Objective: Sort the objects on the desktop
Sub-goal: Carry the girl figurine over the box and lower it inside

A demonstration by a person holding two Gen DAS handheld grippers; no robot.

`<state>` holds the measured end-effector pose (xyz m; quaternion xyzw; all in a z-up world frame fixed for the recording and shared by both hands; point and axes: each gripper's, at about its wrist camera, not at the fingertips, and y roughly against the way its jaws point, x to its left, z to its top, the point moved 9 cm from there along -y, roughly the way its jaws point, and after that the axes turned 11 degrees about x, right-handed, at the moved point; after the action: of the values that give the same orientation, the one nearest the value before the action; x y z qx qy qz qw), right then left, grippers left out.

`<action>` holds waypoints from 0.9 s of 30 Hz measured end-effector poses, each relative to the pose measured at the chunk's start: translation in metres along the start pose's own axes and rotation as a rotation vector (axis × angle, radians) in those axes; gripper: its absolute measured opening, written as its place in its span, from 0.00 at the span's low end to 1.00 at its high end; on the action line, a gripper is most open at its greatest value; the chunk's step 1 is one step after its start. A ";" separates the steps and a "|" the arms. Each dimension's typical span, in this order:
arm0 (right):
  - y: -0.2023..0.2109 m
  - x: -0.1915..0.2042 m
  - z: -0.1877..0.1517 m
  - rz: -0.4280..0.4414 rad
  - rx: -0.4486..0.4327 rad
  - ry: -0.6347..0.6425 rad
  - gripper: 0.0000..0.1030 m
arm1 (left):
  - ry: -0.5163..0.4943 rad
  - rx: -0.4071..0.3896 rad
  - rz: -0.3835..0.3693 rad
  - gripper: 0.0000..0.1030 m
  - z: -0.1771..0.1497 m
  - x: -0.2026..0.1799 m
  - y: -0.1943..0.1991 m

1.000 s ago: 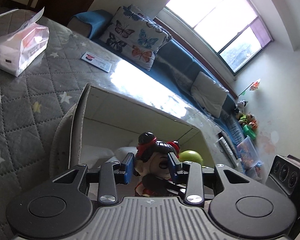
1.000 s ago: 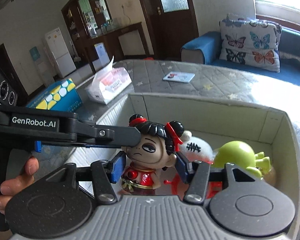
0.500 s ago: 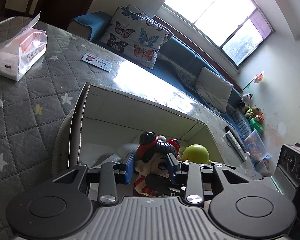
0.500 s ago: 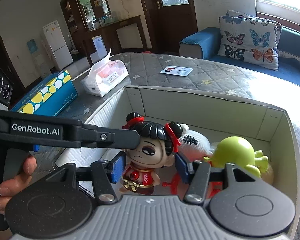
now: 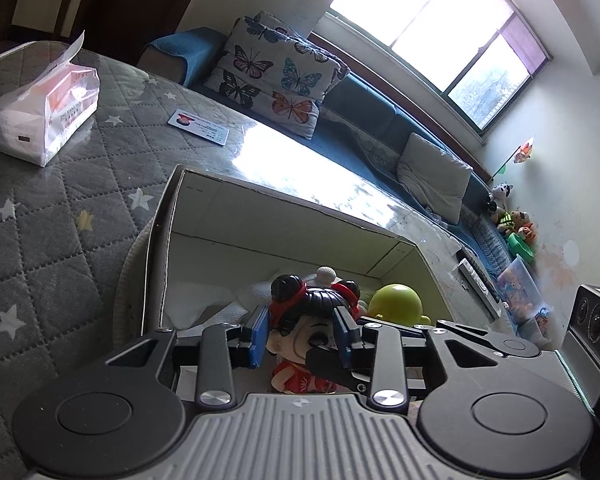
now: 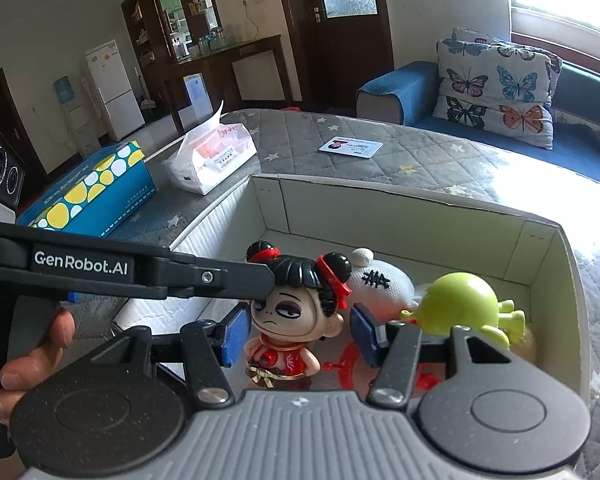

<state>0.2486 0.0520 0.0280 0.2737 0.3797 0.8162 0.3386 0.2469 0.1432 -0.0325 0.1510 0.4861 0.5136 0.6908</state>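
Note:
A doll with black hair buns and a red outfit (image 6: 290,316) stands inside a white cardboard box (image 6: 400,208), next to a white plush (image 6: 380,284) and a green toy figure (image 6: 460,300). My left gripper (image 5: 302,336) straddles the doll's head (image 5: 304,320); its blue pads touch or nearly touch the head. My right gripper (image 6: 300,334) is open with its blue pads either side of the doll, apart from it. The left gripper's finger (image 6: 220,280) shows across the right wrist view, against the doll's head.
The box (image 5: 260,220) sits on a grey quilted table with stars (image 5: 40,220). A tissue pack (image 6: 210,160), a blue spotted box (image 6: 88,192) and a card (image 6: 350,147) lie on it. A blue sofa with a butterfly cushion (image 6: 496,88) stands behind.
Both grippers have drawn back slightly, so more of the box shows. The doll now stands on the box floor. The left pads look a little wider around its head.

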 end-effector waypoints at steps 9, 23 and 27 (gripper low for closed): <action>0.008 0.001 -0.001 -0.005 -0.019 0.004 0.55 | 0.008 0.002 0.036 0.36 -0.001 0.003 0.002; 0.017 -0.001 -0.006 -0.019 -0.035 0.011 0.55 | 0.002 -0.008 0.051 0.36 -0.003 0.001 0.006; 0.022 -0.001 -0.010 -0.032 -0.051 0.016 0.67 | -0.032 -0.024 0.084 0.36 -0.005 -0.006 0.013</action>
<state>0.2348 0.0361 0.0397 0.2522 0.3657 0.8224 0.3555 0.2352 0.1416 -0.0228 0.1710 0.4619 0.5456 0.6780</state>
